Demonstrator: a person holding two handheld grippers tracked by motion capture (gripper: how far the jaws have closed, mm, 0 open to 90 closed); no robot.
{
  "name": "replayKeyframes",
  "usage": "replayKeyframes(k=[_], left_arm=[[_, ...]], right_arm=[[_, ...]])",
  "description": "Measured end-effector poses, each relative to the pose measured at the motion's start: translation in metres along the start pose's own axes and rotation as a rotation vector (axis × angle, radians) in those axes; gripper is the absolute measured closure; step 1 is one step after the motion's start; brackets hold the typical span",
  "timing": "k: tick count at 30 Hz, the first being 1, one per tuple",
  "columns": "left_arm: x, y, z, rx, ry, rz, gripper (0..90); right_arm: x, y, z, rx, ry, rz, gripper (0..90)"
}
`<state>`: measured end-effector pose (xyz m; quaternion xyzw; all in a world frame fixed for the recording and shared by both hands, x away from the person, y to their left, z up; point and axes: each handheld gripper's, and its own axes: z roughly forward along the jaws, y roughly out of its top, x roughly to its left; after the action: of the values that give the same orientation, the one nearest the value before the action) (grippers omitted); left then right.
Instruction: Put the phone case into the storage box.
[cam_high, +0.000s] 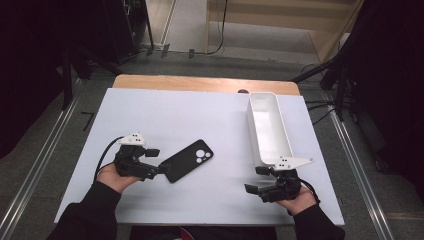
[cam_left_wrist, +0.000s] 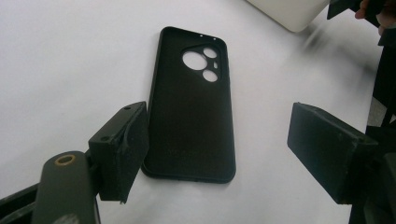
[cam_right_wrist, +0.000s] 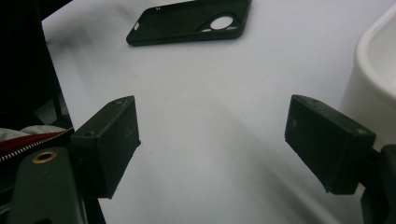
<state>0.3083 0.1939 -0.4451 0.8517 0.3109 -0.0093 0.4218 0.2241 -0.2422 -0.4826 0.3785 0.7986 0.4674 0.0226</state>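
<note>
Matt black rubbery phone case (cam_left_wrist: 191, 107), glossy white plastic bin (cam_high: 269, 129), smooth white table (cam_high: 165, 115).

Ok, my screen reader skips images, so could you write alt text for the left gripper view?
A black phone case lies inside-up on a white table between the left gripper's two open black jaws; one jaw is right beside its edge. A white tray's corner shows at the top.

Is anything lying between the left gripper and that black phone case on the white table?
Nothing visible does. The left gripper has open jaws either side of the near end of the black rubbery phone case, which lies flat on the white table. One pad sits right at its edge.
</note>
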Motion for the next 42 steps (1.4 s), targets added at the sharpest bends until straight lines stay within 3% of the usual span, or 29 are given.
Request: replayKeyframes(k=[8, 15, 18, 19, 21, 26, 42], left_arm=[[0.003, 0.013, 0.007, -0.006, -0.028, -0.001, 17.5], [0.004, 0.021, 0.013, 0.002, -0.020, 0.013, 17.4], [0.005, 0.026, 0.015, 0.009, -0.026, 0.002, 7.2], [0.006, 0.029, 0.018, 0.010, -0.032, -0.018, 0.0], [0.007, 0.030, 0.020, 0.001, -0.030, -0.009, 0.0], [0.005, 0.034, 0.027, 0.035, -0.025, 0.033, 0.0], [0.006, 0.049, 0.052, 0.025, -0.015, 0.036, 0.0]], right_arm=[[0.000, 0.000, 0.000, -0.001, -0.001, 0.004, 16.1], [0.000, 0.000, 0.000, -0.001, -0.001, 0.004, 16.1], [0.000, 0.000, -0.001, -0.001, -0.003, 0.003, 16.1], [0.000, 0.000, -0.001, -0.002, -0.001, 0.003, 16.1], [0.000, 0.000, -0.001, -0.002, -0.004, 0.002, 16.1], [0.000, 0.000, -0.001, -0.003, -0.003, 0.002, 16.1], [0.000, 0.000, -0.001, -0.002, -0.002, 0.001, 16.1]])
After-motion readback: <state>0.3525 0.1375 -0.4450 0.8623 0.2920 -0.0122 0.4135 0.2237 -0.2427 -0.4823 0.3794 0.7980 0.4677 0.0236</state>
